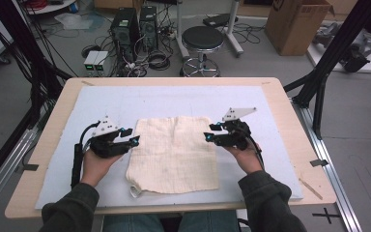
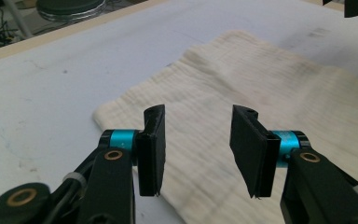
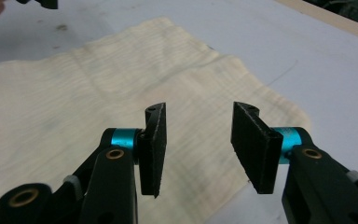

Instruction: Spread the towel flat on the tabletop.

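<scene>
Cream towel (image 1: pixel 174 153) lies folded flat mid-counter (image 1: pixel 280 104), between my left gripper (image 1: pixel 128 137) & right gripper (image 1: pixel 211 134); both fingers apart, empty. Risk: a low grab snags only the top layer, fold slides off.

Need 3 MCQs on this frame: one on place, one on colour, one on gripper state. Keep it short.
1. Where does the cloth lie?
A. on the stool
B. on the white mat, between the two grippers
C. on the floor

2. What colour is the cloth?
A. cream
B. red
C. dark green

3. How do the jaws of the left gripper and the right gripper stand?
A. both clamped on the cloth
B. both apart, nothing between them
C. one holds a pen

Key: 1 B, the high view shows it flat on the mat between the hands. 2 A, pale cream in every view. 3 B, both gripper views show a clear gap above the cloth.
</scene>
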{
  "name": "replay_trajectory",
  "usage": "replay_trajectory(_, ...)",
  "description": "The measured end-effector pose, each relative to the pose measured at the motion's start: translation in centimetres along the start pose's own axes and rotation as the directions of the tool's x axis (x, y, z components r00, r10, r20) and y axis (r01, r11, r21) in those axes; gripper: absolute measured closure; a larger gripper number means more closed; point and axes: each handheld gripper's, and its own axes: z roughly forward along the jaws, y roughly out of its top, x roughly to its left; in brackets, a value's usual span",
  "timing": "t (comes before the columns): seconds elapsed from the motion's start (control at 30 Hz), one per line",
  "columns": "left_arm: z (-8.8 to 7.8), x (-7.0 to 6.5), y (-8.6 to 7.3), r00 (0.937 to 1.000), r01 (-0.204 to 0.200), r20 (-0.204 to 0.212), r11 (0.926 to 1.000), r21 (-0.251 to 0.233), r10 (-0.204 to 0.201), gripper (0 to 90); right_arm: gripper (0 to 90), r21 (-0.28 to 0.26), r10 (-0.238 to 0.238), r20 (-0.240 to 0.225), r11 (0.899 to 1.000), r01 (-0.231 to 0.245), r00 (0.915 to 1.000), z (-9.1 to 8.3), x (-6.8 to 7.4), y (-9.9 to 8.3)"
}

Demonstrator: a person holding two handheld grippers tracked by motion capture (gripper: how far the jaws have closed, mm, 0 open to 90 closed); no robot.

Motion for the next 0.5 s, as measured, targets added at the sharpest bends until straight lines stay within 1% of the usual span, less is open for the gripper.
replay_trajectory(0.07, -0.8, -0.5, -0.6, 0.9998, -0.008, 0.018, 1.0, 0.001, 0.008, 55.3, 55.2, -0.013, -0.008, -0.033, 1.0, 0.008, 0.9994, -0.5, 0.9, -0.8)
replay_trajectory(0.1, -1.1, -0.8, -0.9, 0.9996, -0.003, 0.027, 1.0, -0.006, 0.003, 55.2, 55.3, -0.013, -0.01, -0.037, 1.0, 0.01, 0.9992, -0.7, 1.5, -1.2)
replay_trajectory(0.17, -1.8, -1.3, -1.4, 0.9988, -0.019, 0.045, 0.9997, 0.014, 0.019, 54.5, 55.6, -0.006, -0.03, -0.058, 1.0, 0.03, 0.9978, -1.0, 2.3, -1.9)
replay_trajectory(0.2, -2.1, -1.6, -1.8, 0.9984, -0.018, 0.053, 0.9998, 0.001, 0.018, 53.5, 56.0, 0.003, -0.029, -0.07, 1.0, 0.03, 0.9971, -1.1, 2.7, -2.3)
replay_trajectory(0.27, -2.9, -2.0, -2.4, 0.9966, -0.026, 0.078, 0.9997, -0.004, 0.026, 53.4, 56.7, 0.009, -0.035, -0.089, 0.999, 0.036, 0.9954, -1.3, 3.4, -3.0)
replay_trajectory(0.3, -3.2, -2.2, -2.7, 0.996, -0.022, 0.087, 0.9997, -0.007, 0.022, 52.8, 56.8, 0.012, -0.039, -0.101, 0.999, 0.041, 0.9941, -1.3, 3.7, -3.3)
replay_trajectory(0.33, -3.5, -2.4, -3.1, 0.995, -0.026, 0.096, 0.9996, -0.009, 0.027, 52.2, 57.5, 0.013, -0.05, -0.107, 0.999, 0.051, 0.993, -1.4, 3.9, -3.7)
replay_trajectory(0.4, -3.9, -2.8, -3.7, 0.9924, -0.03, 0.119, 0.9995, 0.0, 0.03, 52.0, 58.7, 0.031, -0.054, -0.129, 0.998, 0.058, 0.9902, -1.4, 4.6, -4.3)
replay_trajectory(0.43, -4.1, -3.0, -4.0, 0.9914, -0.037, 0.126, 0.9993, 0.006, 0.036, 51.8, 58.8, 0.038, -0.058, -0.129, 0.997, 0.063, 0.9899, -1.4, 4.8, -4.6)
replay_trajectory(0.5, -4.3, -3.2, -4.6, 0.9882, -0.034, 0.149, 0.9994, 0.005, 0.033, 52.0, 60.4, 0.055, -0.05, -0.145, 0.997, 0.058, 0.9882, -1.3, 5.2, -5.2)
